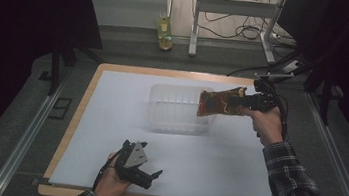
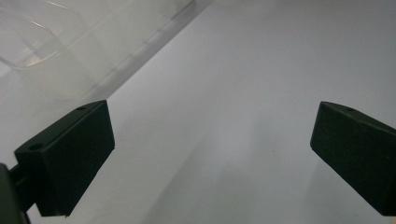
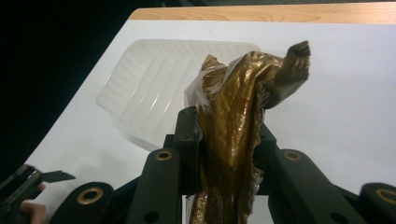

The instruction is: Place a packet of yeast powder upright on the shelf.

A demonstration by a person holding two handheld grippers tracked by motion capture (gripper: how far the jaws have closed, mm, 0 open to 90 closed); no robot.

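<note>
The right gripper (image 1: 243, 102) is held above the far right part of the tabletop (image 1: 234, 171), and its fingers (image 3: 187, 135) are closed tightly on a crumpled snack bag (image 1: 220, 102). The bag is brown and gold with some red print. In the high view it sticks out from the gripper toward the left, in the air, and its free end hangs over the right edge of a clear plastic container (image 1: 173, 109). In the right gripper view the bag (image 3: 238, 121) stands up between the two black fingers, and the container (image 3: 154, 88) lies behind it on the white surface; its ribbed bottom is visible.

The left gripper (image 1: 149, 174) rests low at the near side of the tabletop, well apart from the container. Its fingers (image 2: 70, 154) are wide open and nothing is between them. In the left gripper view a corner of the clear container (image 2: 70, 42) shows at the upper left, beyond the fingers.

On the floor behind the tabletop stands a bottle (image 1: 164, 30) with yellow liquid.
</note>
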